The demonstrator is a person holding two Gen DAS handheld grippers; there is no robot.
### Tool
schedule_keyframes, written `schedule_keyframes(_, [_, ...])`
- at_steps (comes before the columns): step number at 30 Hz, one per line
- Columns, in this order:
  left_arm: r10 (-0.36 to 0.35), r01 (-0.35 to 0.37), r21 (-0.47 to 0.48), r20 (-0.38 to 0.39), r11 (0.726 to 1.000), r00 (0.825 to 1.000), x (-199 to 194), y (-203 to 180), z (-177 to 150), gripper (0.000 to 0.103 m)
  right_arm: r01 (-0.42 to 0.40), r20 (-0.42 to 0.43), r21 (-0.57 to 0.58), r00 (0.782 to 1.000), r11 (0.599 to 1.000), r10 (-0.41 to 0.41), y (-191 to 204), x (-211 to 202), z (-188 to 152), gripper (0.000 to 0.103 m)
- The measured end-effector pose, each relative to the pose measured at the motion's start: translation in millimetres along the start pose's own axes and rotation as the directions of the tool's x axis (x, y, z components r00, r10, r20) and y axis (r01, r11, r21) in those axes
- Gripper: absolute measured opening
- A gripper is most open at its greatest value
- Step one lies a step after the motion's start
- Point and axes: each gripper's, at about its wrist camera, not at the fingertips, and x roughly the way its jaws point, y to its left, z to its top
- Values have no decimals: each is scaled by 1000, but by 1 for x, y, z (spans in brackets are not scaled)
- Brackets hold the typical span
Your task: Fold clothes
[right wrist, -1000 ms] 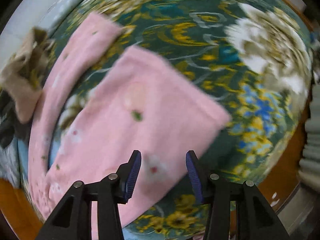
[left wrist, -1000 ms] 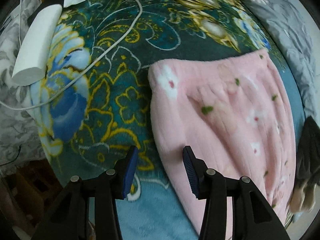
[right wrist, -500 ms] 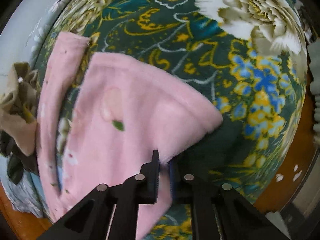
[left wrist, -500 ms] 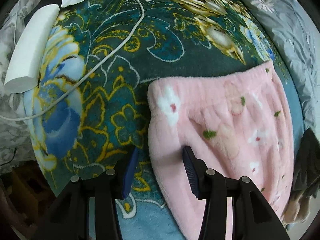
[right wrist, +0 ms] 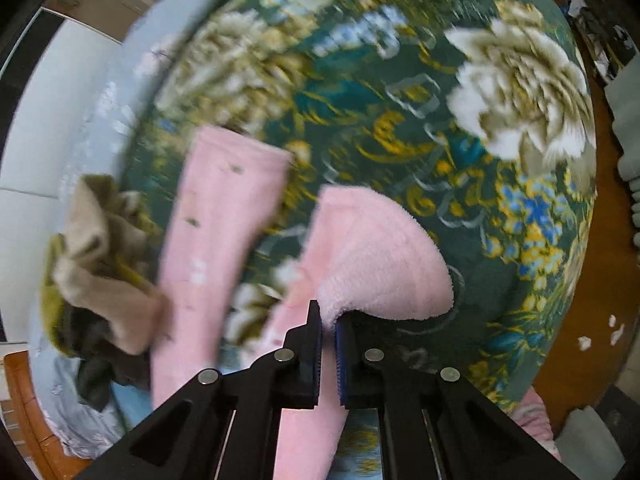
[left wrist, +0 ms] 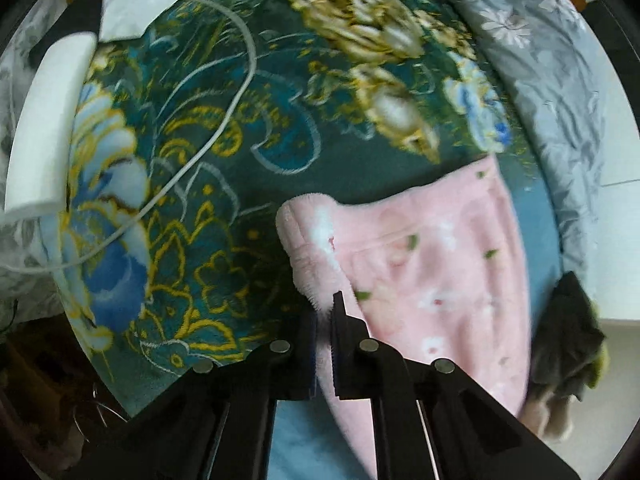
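The left gripper [left wrist: 325,320] is closed to a narrow slit on the fleecy edge of the pink trousers [left wrist: 432,280], just below the rounded corner of what is taken to be the waistband. The right gripper [right wrist: 329,332] is likewise pinched shut on a raised hem of the same garment [right wrist: 376,264], which is lifted into a soft hump above the blanket. Two separate edges are held at once, most likely so that one part can be carried over onto the rest without the plush cloth slipping or bunching; whether a fold is being started or finished cannot be settled from this.

The garment is a thick pink fleece printed with small white flowers and green leaves. It is spread on the dark green floral blanket [left wrist: 248,160], toward that blanket's edge nearest the grey quilt [left wrist: 560,92]. In the right view one leg [right wrist: 216,216] is seen lying straight and flat beside the lifted part, though motion blur leaves its far end unclear. A crumpled brown and dark cloth [right wrist: 100,264] is seen touching that leg. A white cable [left wrist: 224,120] and a white pad [left wrist: 48,128] lie on the blanket's far side, well apart from the trousers.
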Motion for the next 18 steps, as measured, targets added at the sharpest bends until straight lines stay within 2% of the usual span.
schedule_keyframes(5, [-97, 94, -47, -67, 994, 993, -23, -25, 23, 5, -38, 55, 21, 998, 999, 37, 34, -28, 10, 6])
schedule_keyframes(8, [-137, 131, -59, -99, 990, 986, -29, -62, 35, 5, -51, 66, 30, 997, 998, 48, 53, -33, 22, 6])
schedule_keyframes(12, [-199, 183, -129, -126, 975, 972, -13, -109, 54, 5, -39, 37, 20, 999, 999, 38, 86, -22, 49, 6])
schedule_keyframes(16, [-230, 211, -163, -103, 964, 968, 8, -156, 65, 5, -27, 2, -4, 1000, 1000, 27, 123, 4, 81, 6])
schedule_keyframes(18, [-220, 203, -165, -94, 965, 971, 27, -177, 71, 5, -17, -24, -6, 1000, 1000, 17, 140, 27, 96, 6])
